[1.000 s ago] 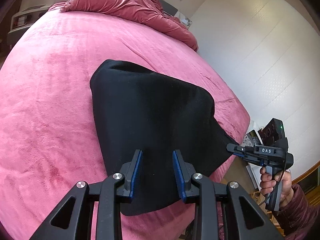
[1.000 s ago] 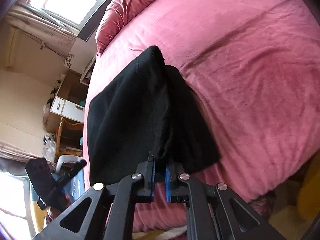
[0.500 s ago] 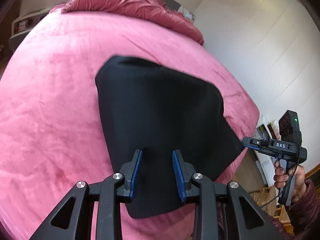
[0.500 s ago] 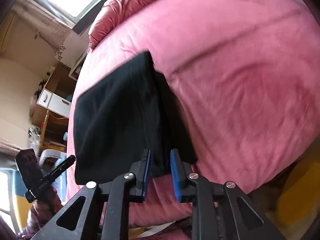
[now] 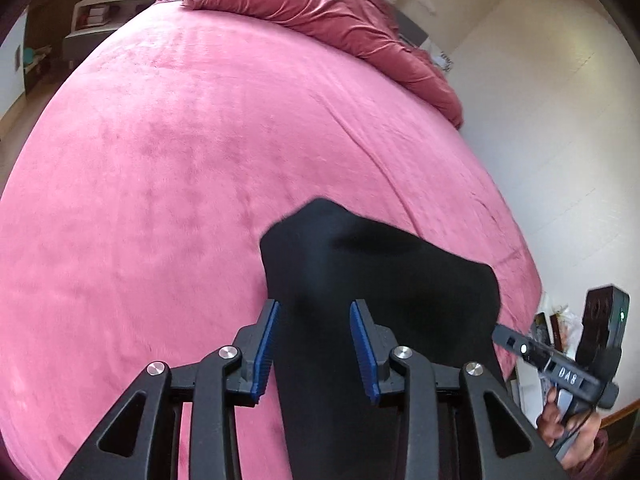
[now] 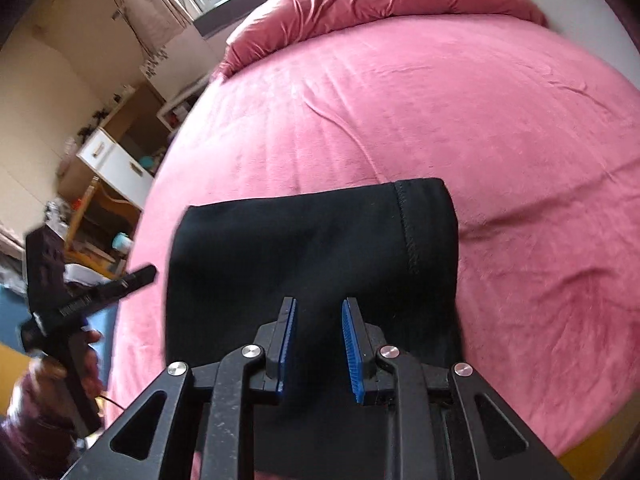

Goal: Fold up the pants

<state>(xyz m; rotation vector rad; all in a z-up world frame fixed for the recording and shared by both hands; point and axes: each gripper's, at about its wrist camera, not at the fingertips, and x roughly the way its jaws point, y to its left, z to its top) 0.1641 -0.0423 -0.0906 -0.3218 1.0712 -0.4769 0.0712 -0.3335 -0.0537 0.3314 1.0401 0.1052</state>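
Note:
The black pants lie folded on the pink bed near its front edge; in the right wrist view they form a flat rectangle with a stitched hem at the right. My left gripper is open and empty just above the pants' near end. My right gripper is open and empty over the pants' near edge. Each gripper shows in the other's view, the right one off the bed's right edge, the left one off the bed's left edge.
A crumpled dark red duvet lies along the bed's far end. A white wall stands to the right. A wooden desk with white drawers and clutter stands beside the bed on the left.
My right gripper opened and let go of the pants. The pants dropped flat onto the bed. Both grippers drew back toward the bed's front edge and turned.

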